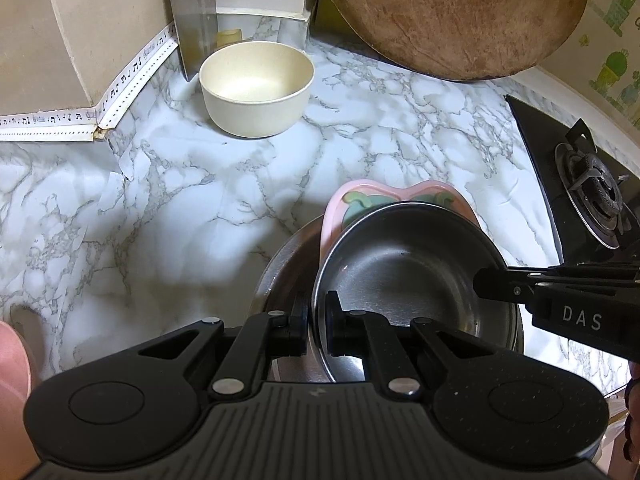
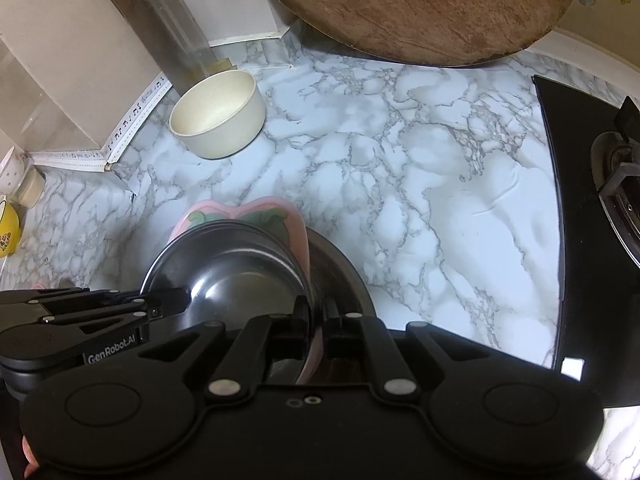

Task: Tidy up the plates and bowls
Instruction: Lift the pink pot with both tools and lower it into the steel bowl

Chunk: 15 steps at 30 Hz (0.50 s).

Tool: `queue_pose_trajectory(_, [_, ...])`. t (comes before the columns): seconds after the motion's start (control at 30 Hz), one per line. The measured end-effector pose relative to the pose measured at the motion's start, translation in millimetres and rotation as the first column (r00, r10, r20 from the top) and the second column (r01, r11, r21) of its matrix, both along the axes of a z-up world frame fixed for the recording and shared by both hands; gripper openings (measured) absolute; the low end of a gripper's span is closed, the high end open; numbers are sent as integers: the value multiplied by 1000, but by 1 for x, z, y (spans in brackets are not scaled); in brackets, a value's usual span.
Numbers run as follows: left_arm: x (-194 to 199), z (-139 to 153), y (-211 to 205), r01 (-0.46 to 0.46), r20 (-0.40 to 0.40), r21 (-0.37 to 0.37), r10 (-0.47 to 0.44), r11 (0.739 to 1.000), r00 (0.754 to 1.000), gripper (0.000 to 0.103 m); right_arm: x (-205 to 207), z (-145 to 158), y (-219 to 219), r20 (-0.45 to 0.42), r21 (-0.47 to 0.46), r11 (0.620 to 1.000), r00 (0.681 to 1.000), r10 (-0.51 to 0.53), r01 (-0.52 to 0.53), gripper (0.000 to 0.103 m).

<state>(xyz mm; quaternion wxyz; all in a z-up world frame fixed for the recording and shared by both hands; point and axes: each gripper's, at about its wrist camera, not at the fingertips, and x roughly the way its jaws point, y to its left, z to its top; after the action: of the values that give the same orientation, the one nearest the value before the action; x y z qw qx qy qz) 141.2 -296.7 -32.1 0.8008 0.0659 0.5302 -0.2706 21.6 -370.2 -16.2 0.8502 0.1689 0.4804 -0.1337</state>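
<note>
On the marble surface (image 1: pixel 168 184), near its front edge, stood a stack: a wide steel pan (image 1: pixel 280 268) at the bottom, a pink plate (image 1: pixel 336 208) in it, and a steel bowl (image 1: pixel 400 272) on top. The left tool (image 1: pixel 318 320) was pinched narrow on the bowl's near rim, one finger inside and one outside. The right tool (image 2: pixel 318 320) was likewise closed narrow over the stack's right rim, gripping the bowl's edge and, it seemed, the pink plate's edge with it; which exactly lay between its fingers could not be told. A cream bowl (image 1: pixel 256 88) sat well apart at the back corner, below a leaning wooden board (image 1: pixel 460 12), with the stove (image 1: pixel 592 200) off to the right.

The step in hand looked like carrying or settling the nested stack with both tools. The next move would call for keeping the two grips level so the bowl did not tip, then dealing with the cream bowl.
</note>
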Motion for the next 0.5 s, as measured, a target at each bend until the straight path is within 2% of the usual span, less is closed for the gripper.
queue_pose_trajectory(0.33, [3,0,6,-3,-10,-21,2,1000,1000,8,0,0,-2,7,9,1000,1000,-12,12,8])
queue_pose_trajectory(0.5, [1,4,8,10,22,-28,-10,1000,1000,8,-2,6,2,20,-16,1000,1000,-8,8,9])
